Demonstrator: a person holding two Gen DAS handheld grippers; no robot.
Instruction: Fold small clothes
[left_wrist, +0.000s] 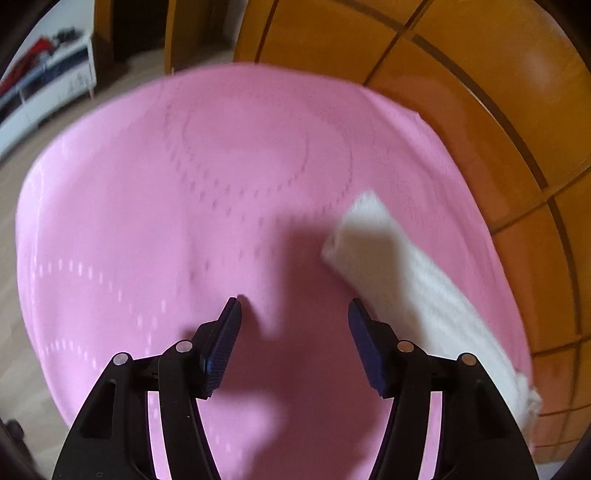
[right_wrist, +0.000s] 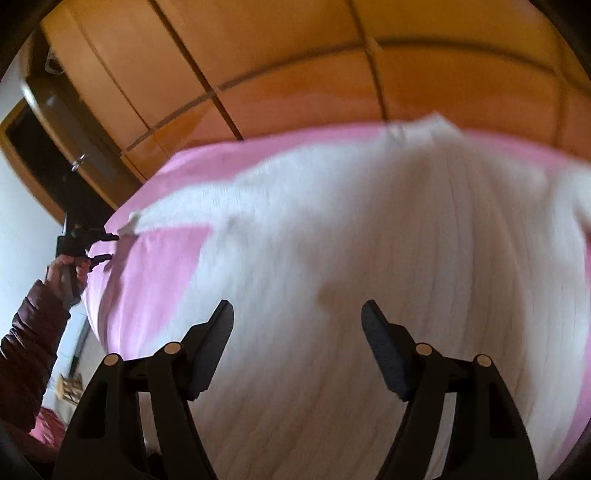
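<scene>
A white ribbed knit garment (right_wrist: 369, 240) lies spread on a pink cloth (right_wrist: 155, 280). In the right wrist view it fills most of the frame, and one sleeve reaches left. My right gripper (right_wrist: 297, 306) is open and empty just above its body. In the left wrist view that sleeve (left_wrist: 402, 269) lies at the right on the pink cloth (left_wrist: 184, 206). My left gripper (left_wrist: 294, 302) is open and empty over bare pink cloth, left of the sleeve. The left gripper also shows in the right wrist view (right_wrist: 101, 245), held by a hand near the sleeve's end.
Orange wooden wardrobe doors (left_wrist: 461, 55) stand behind the pink surface, also in the right wrist view (right_wrist: 295, 66). A white shelf unit (left_wrist: 48, 85) stands at far left on a wood floor (left_wrist: 14, 192). A person's arm in a dark red jacket (right_wrist: 26, 332) is at left.
</scene>
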